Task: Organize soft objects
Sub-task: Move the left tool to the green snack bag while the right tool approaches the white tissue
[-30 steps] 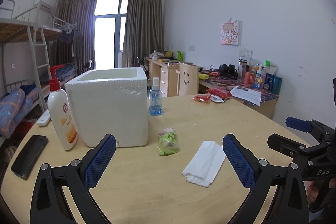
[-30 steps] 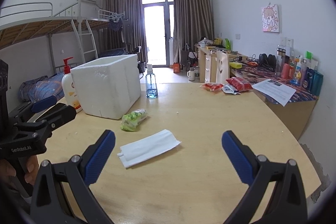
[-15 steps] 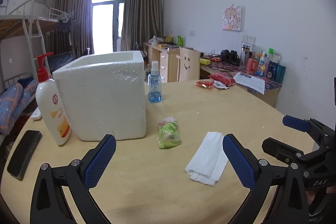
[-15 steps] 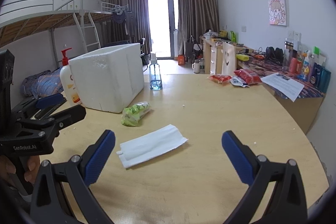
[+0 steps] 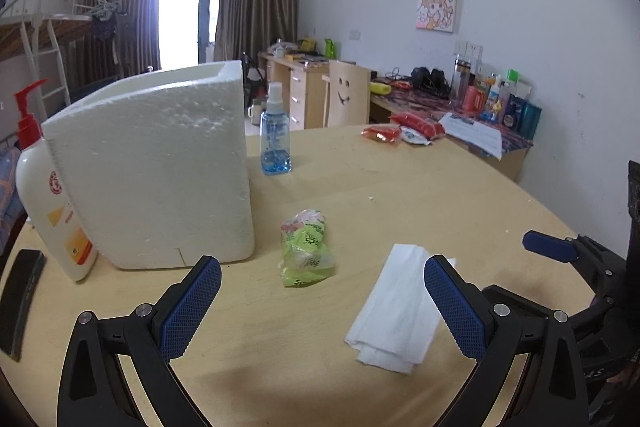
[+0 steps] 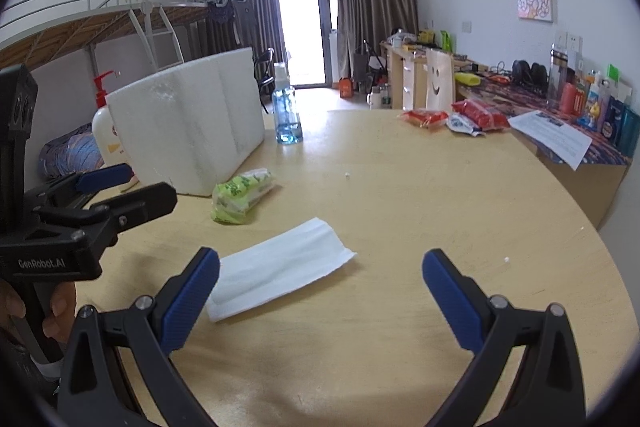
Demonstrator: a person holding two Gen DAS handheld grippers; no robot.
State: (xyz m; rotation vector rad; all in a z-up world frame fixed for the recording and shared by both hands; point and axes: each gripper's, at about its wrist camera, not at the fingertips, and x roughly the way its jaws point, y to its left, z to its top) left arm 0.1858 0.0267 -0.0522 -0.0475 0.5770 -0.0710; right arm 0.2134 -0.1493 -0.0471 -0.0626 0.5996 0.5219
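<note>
A green soft packet [image 5: 306, 249] lies on the round wooden table [image 5: 360, 195] just right of a white foam box [image 5: 156, 167]. A folded white tissue [image 5: 396, 311] lies to its right. My left gripper [image 5: 320, 303] is open and empty, low over the table in front of both. In the right wrist view the packet [image 6: 242, 195] and the tissue [image 6: 280, 267] lie ahead and left. My right gripper [image 6: 320, 295] is open and empty, right of the tissue. The foam box [image 6: 188, 123] stands behind.
A white pump bottle [image 5: 48, 195] and a black phone [image 5: 20, 295] are left of the box. A blue spray bottle [image 5: 275, 131] stands behind it. Red snack packs [image 5: 404, 131] lie at the far edge. A cluttered desk [image 5: 460, 107] lines the wall.
Both grippers have lowered and come closer to the table, so the packet, the tissue and the box look larger. Both stay open. Nothing on the table moved.
</note>
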